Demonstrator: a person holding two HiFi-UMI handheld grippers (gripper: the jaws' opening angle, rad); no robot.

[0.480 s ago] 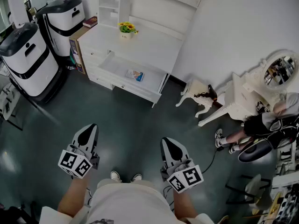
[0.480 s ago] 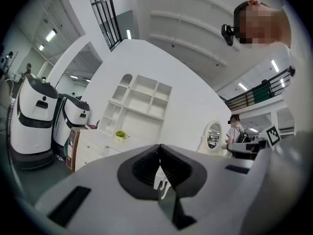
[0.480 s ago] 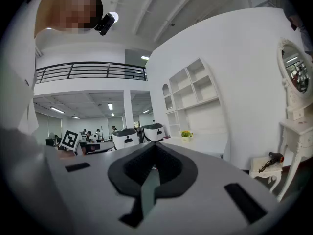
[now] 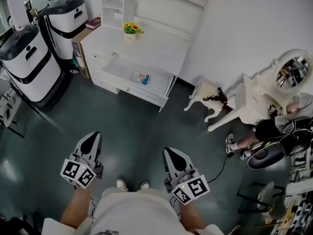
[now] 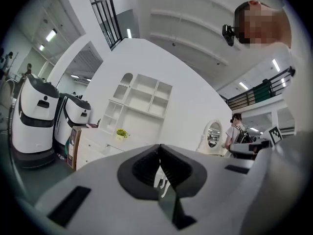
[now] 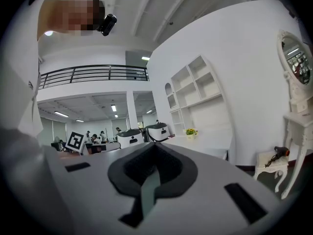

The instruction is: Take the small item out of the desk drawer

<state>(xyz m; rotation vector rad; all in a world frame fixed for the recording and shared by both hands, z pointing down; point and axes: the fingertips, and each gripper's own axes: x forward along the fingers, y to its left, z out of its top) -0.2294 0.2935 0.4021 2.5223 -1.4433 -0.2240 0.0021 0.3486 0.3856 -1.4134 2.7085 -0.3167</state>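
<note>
A white desk (image 4: pixel 156 48) stands against the far wall with its drawer (image 4: pixel 117 71) pulled out. A small blue and white item (image 4: pixel 141 78) lies in that drawer. My left gripper (image 4: pixel 91 139) and right gripper (image 4: pixel 171 154) hang low near my body, far short of the desk, over the dark floor. Both are shut with nothing between the jaws. In the left gripper view my left gripper (image 5: pixel 160 148) points toward the desk (image 5: pixel 105 143). In the right gripper view my right gripper (image 6: pixel 154 148) has the desk (image 6: pixel 200 146) ahead on the right.
Two white and black robot units (image 4: pixel 29 58) stand left of the desk. A flower pot (image 4: pixel 131 31) sits on the desk top. At the right are a white stool (image 4: pixel 208 94), a vanity with a round mirror (image 4: pixel 292 74) and a seated person (image 4: pixel 281 129). A cable (image 4: pixel 222 168) lies on the floor.
My right gripper has shifted slightly left and toward me. The left gripper has barely moved. The seated person has stirred a little.
</note>
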